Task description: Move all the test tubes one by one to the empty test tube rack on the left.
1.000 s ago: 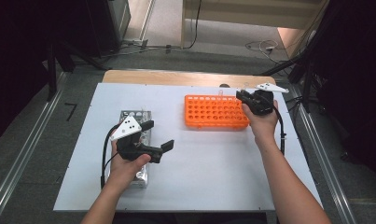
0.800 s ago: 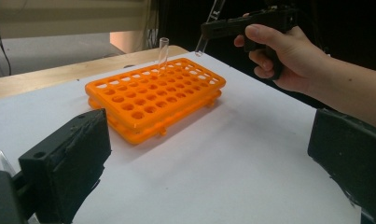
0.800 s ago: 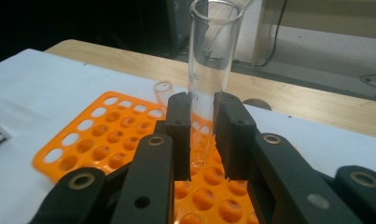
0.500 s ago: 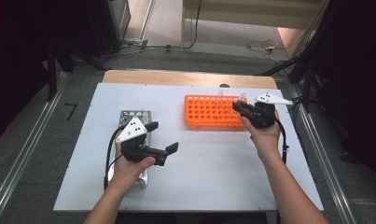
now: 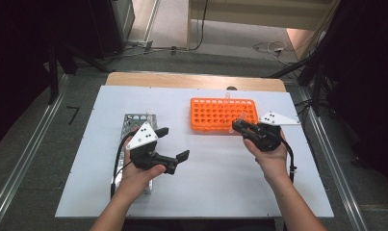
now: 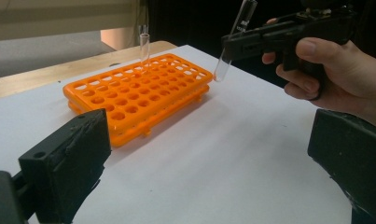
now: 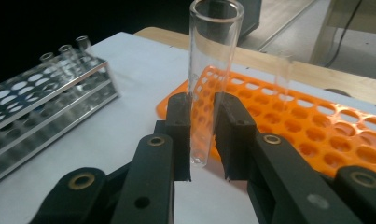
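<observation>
Here the right gripper [image 7: 202, 140] clamps an unlabelled glass tube [image 7: 212, 70]; the left gripper [image 5: 171, 144] gapes.

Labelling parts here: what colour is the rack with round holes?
Orange rack, clearest in the left gripper view.

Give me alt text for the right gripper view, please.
Black tongs clamp an upright clear glass tube above a white table. Behind it lies an orange rack; a metal rack with tubes stands at left.
</observation>
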Available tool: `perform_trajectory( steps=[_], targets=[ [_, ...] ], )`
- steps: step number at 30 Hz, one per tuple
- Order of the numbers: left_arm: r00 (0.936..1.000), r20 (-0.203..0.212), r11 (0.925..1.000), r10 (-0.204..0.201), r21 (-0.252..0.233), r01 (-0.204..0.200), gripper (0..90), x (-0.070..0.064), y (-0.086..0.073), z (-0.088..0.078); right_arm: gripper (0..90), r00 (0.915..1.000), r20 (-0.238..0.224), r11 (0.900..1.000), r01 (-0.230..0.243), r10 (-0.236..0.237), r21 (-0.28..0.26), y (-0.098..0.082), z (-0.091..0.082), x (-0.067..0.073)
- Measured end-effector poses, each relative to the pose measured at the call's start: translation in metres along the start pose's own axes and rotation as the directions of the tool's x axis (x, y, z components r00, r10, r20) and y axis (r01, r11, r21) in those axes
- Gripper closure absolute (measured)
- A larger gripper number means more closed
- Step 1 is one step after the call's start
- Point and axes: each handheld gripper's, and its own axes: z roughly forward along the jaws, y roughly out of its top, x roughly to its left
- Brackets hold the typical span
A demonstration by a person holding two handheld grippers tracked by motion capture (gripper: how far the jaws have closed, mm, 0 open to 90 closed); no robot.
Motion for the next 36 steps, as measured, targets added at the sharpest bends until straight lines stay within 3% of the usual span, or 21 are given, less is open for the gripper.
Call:
perform_trajectory(
  steps=[18,27,36],
  targets=[
    [0.9995,0.027,0.9998,0.017,0.007,-0.017,0.0,-0.011,-0.001,0.006,74.3,0.9942,-0.096,0.999,0.050,-0.048,0.019,-0.018,-0.008,0.037],
    [0.9981,0.053,0.9995,0.031,0.008,-0.031,1.6,-0.018,0.001,0.008,74.4,0.9830,-0.159,0.995,0.096,-0.091,0.029,-0.019,-0.002,0.059],
    [0.9955,0.090,0.9995,0.029,0.004,-0.030,15.9,-0.027,0.003,0.011,74.4,0.9673,-0.215,0.988,0.147,-0.134,0.044,-0.021,0.004,0.082]
  ],
)
